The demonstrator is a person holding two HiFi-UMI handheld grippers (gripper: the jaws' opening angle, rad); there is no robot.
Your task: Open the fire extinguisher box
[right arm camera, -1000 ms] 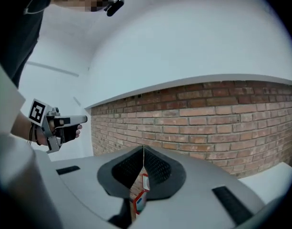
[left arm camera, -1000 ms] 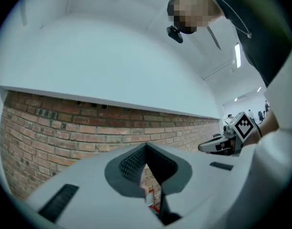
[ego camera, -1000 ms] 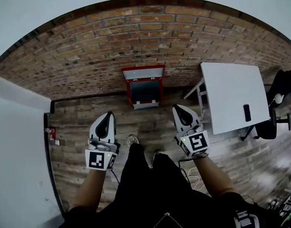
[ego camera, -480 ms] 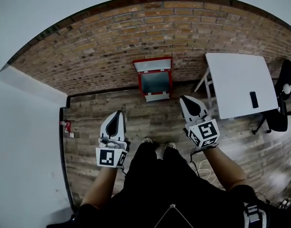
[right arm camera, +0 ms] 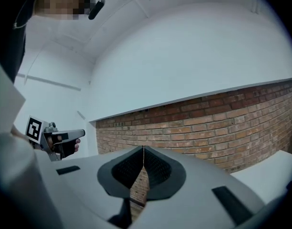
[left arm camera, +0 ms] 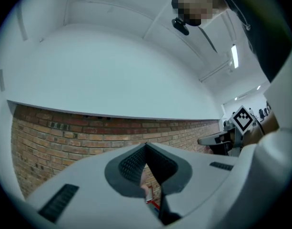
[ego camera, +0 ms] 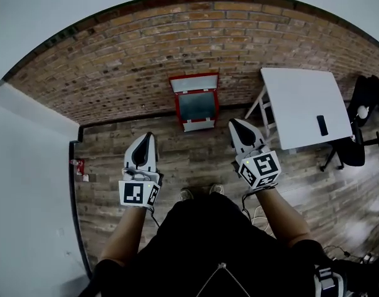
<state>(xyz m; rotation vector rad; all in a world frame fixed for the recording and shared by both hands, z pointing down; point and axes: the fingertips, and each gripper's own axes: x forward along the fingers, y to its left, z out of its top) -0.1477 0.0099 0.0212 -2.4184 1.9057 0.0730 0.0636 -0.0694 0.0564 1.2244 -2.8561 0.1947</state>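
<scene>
The red fire extinguisher box (ego camera: 193,101) stands on the floor against the brick wall, with its lid raised and a grey inside showing. My left gripper (ego camera: 143,142) is held at the left over the wooden floor, well short of the box, its jaws shut on nothing. On the other side my right gripper (ego camera: 237,128) hovers near the box's right, also shut and empty. In the left gripper view only a red sliver of the box (left arm camera: 153,202) shows under the closed jaws of that left gripper (left arm camera: 146,146). The right gripper (right arm camera: 143,149) points at the brick wall.
A white table (ego camera: 303,112) with a dark phone (ego camera: 323,125) stands at the right, and a black chair (ego camera: 361,122) beside it. A white wall (ego camera: 28,184) closes the left side. A small red object (ego camera: 76,164) sits at its foot. The person's legs and shoes (ego camera: 200,192) are below.
The view has shifted: the box sits a little lower and left than half a second ago. Both grippers stay shut and hold about the same pose before the person.
</scene>
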